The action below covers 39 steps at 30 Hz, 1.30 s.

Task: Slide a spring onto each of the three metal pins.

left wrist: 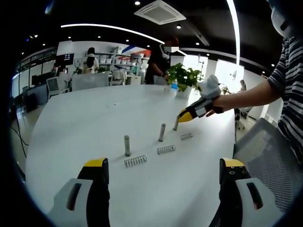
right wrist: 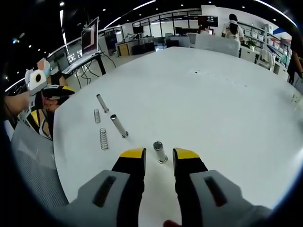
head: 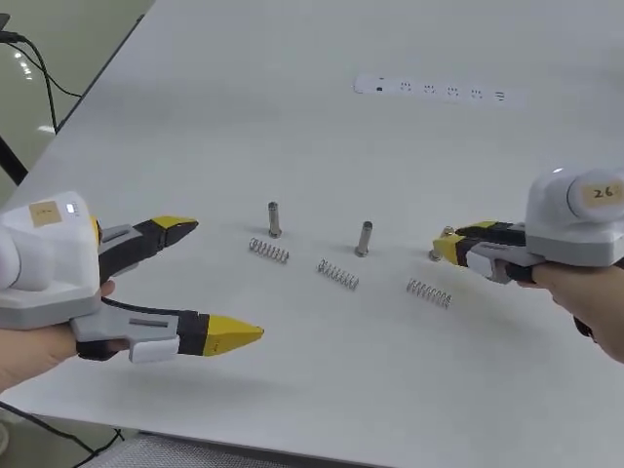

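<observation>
Three short metal pins stand upright in a row on the white table: left pin (head: 273, 219), middle pin (head: 364, 238), right pin (head: 436, 253). A loose spring lies in front of each: (head: 268, 251), (head: 337, 274), (head: 429, 292). My right gripper (head: 447, 248) is at the right pin. In the right gripper view that pin (right wrist: 159, 152) stands between the yellow tips of the gripper (right wrist: 160, 155), with a small gap on each side. My left gripper (head: 214, 281) hovers wide open and holds nothing, left of the row; the left pin (left wrist: 127, 145) and its spring (left wrist: 135, 161) lie ahead of it.
A white power strip (head: 429, 90) lies flat at the far side of the table. The table's near edge (head: 292, 444) runs just below the grippers. A potted plant (left wrist: 182, 75) and several people stand beyond the table's far end.
</observation>
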Available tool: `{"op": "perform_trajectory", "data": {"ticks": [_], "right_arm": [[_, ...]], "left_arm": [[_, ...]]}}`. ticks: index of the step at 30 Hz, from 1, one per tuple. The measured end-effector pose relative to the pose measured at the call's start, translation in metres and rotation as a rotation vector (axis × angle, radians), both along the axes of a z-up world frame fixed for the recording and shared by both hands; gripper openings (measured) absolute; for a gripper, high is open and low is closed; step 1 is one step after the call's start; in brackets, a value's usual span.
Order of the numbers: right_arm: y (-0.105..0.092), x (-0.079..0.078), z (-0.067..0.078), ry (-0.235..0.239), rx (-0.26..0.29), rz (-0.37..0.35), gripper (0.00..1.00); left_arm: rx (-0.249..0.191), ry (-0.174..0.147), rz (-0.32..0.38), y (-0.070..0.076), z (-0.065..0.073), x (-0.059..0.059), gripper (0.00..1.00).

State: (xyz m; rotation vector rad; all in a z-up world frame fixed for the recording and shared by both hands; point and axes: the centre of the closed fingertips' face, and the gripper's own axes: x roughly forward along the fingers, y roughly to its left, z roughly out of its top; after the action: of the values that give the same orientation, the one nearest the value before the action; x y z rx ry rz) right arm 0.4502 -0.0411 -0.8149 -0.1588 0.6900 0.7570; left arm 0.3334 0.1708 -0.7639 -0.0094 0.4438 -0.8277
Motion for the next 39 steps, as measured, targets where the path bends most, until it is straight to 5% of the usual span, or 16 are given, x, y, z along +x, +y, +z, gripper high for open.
{"op": "perform_trajectory", "data": {"ticks": [39], "right_arm": [[-0.008,-0.015,0.004,-0.021,0.046,-0.017,0.61]], "left_arm": [[-0.006,0.003,0.024,0.002,-0.003,0.0,0.97]]}}
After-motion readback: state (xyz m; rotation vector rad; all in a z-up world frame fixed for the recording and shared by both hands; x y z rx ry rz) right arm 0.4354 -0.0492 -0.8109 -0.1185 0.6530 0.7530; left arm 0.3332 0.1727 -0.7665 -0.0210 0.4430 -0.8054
